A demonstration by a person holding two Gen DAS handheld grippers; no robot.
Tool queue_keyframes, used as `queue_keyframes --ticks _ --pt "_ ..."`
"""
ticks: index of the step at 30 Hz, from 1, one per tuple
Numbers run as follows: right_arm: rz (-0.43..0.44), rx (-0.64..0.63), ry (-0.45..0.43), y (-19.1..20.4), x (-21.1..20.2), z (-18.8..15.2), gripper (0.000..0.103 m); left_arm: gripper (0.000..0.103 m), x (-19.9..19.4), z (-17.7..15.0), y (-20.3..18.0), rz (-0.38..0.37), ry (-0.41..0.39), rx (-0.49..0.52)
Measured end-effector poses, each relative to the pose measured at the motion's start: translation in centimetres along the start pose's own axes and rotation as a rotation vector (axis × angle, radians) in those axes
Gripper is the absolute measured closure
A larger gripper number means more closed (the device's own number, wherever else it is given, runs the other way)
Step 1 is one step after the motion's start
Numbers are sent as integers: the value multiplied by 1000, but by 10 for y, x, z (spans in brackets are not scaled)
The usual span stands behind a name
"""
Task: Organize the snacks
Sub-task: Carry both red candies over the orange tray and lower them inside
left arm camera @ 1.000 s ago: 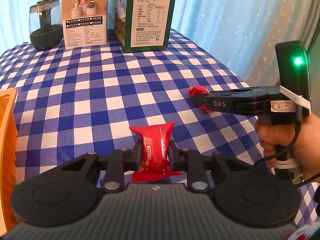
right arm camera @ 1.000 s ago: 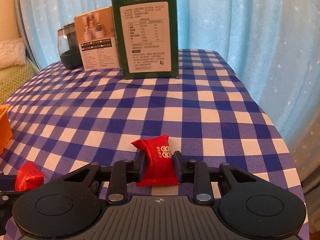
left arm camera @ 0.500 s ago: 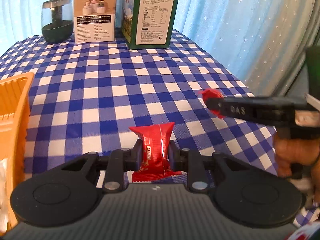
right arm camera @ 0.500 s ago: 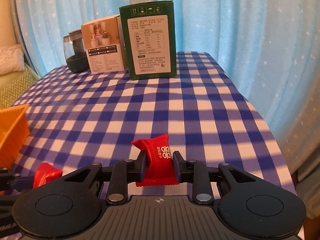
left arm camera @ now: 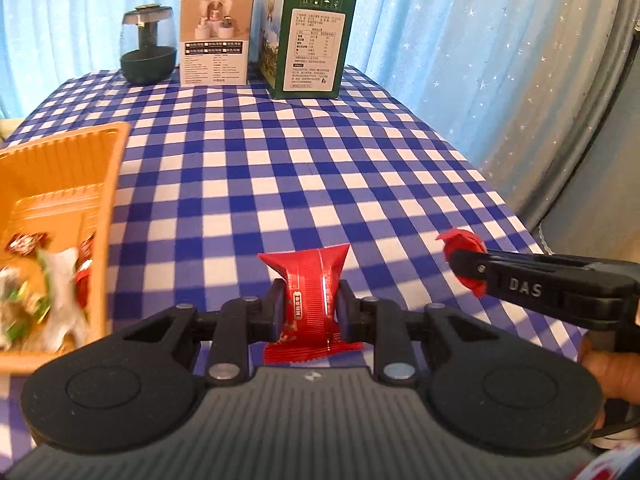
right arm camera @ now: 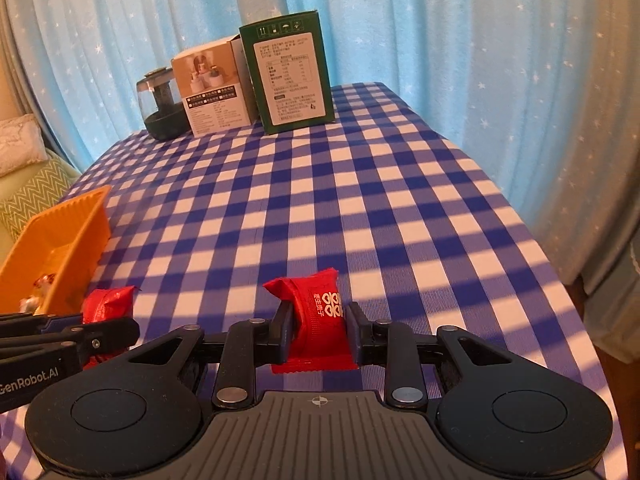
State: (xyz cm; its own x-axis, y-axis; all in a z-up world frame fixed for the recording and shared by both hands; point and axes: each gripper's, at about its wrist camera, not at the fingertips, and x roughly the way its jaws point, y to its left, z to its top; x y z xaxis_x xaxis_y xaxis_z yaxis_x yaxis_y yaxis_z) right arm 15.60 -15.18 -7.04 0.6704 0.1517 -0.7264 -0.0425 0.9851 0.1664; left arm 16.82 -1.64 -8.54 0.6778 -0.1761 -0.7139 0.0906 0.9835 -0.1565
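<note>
My left gripper (left arm camera: 308, 308) is shut on a red snack packet (left arm camera: 310, 292) and holds it above the checked tablecloth, just right of the orange basket (left arm camera: 112, 208). My right gripper (right arm camera: 318, 332) is shut on a second red snack packet (right arm camera: 320, 312), also held above the cloth. In the left wrist view the right gripper (left arm camera: 466, 262) comes in from the right with its red packet (left arm camera: 460, 242). In the right wrist view the left gripper (right arm camera: 108, 328) with its packet (right arm camera: 106, 300) shows at the lower left, beside the basket (right arm camera: 76, 232). The basket holds several wrapped snacks (left arm camera: 48, 280).
At the table's far end stand a green box (left arm camera: 310, 42), a white box (left arm camera: 214, 38) and a dark glass-domed device (left arm camera: 148, 44). The blue-and-white checked tablecloth (left arm camera: 280, 160) ends at the right against a blue starry curtain (left arm camera: 480, 60). A sofa (right arm camera: 28, 184) lies left.
Both grippers have risen and moved left toward the orange basket, each still holding its red packet. The basket and its snacks have come further into both views.
</note>
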Motion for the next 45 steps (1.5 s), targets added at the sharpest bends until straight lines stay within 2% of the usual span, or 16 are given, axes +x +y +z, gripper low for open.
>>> queue_keyframes --ticks 8,16,29,45 --pt "5 9 -16 16 -55 -21 75 80 -53 -22 4 13 -18 -15" --pt "34 -7 -42 35 -89 -30 75 80 -97 -30 11 31 -61 -24" --pt "95 -64 -60 73 -104 -30 75 80 -136 -37 36 67 -96 -72" --pt "162 -119 -43 114 -96 -27 75 80 -159 -42 68 119 -112 -114"
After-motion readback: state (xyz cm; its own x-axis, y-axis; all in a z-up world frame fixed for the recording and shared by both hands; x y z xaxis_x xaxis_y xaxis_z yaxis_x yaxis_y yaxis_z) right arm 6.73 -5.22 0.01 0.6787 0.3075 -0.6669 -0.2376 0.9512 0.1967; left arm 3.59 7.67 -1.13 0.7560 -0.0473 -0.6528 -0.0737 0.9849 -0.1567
